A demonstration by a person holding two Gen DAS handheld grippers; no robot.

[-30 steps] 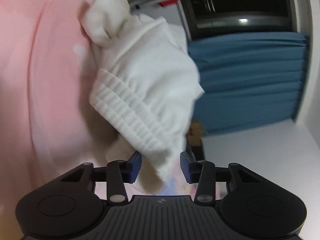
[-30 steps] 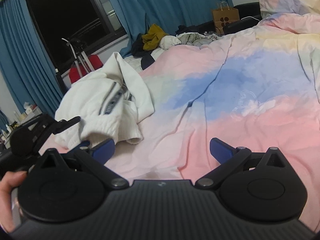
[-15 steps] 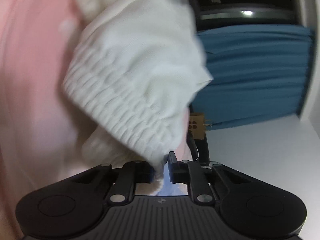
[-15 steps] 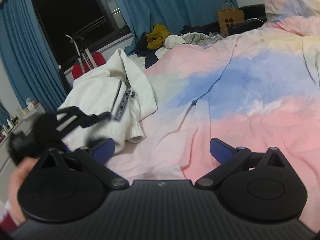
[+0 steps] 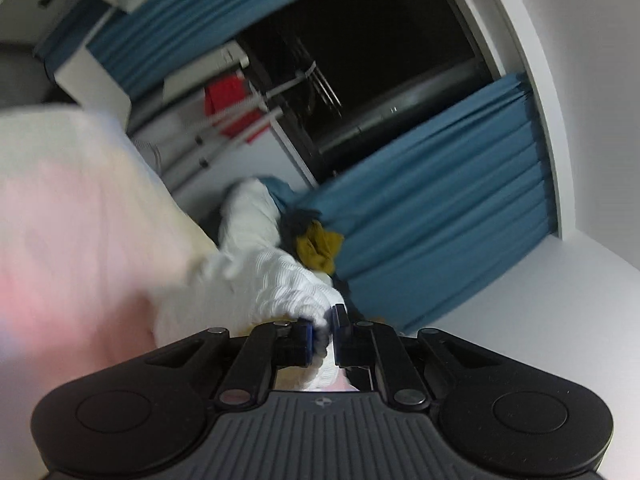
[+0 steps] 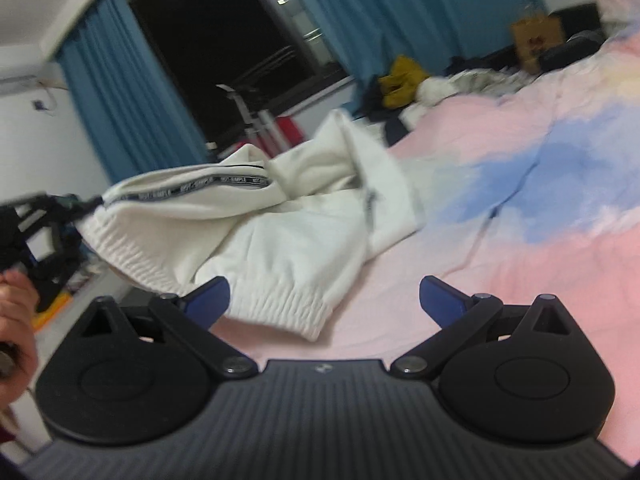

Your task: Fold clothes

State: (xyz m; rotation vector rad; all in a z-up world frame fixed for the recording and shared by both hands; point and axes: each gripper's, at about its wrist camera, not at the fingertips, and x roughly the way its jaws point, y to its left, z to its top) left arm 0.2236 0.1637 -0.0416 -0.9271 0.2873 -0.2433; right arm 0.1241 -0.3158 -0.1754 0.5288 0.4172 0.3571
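A white sweatshirt [image 6: 280, 236] with ribbed hems and a black lettered tape lies crumpled on the pink and blue bedspread [image 6: 540, 208]. My left gripper [image 5: 323, 330] is shut on its ribbed edge [image 5: 280, 284], and white cloth fills the narrow gap between the blue pads. In the right wrist view the left gripper [image 6: 86, 205] holds that edge lifted and stretched out to the left, off the bed's side. My right gripper [image 6: 324, 298] hovers low over the bedspread just in front of the sweatshirt's near hem, open wide and holding nothing.
Blue curtains [image 6: 128, 96] frame a dark window [image 6: 240, 32]. A heap of clothes with a mustard garment [image 6: 400, 80] and a brown paper bag [image 6: 536, 42] lie beyond the bed. A metal rack with red cloth [image 5: 228, 108] stands by the window. A hand [image 6: 14, 320] shows at the left.
My left gripper closed on the sweatshirt's ribbed edge, then rose and pulled it out to the left, stretching the cloth. The right gripper stayed open and turned a little.
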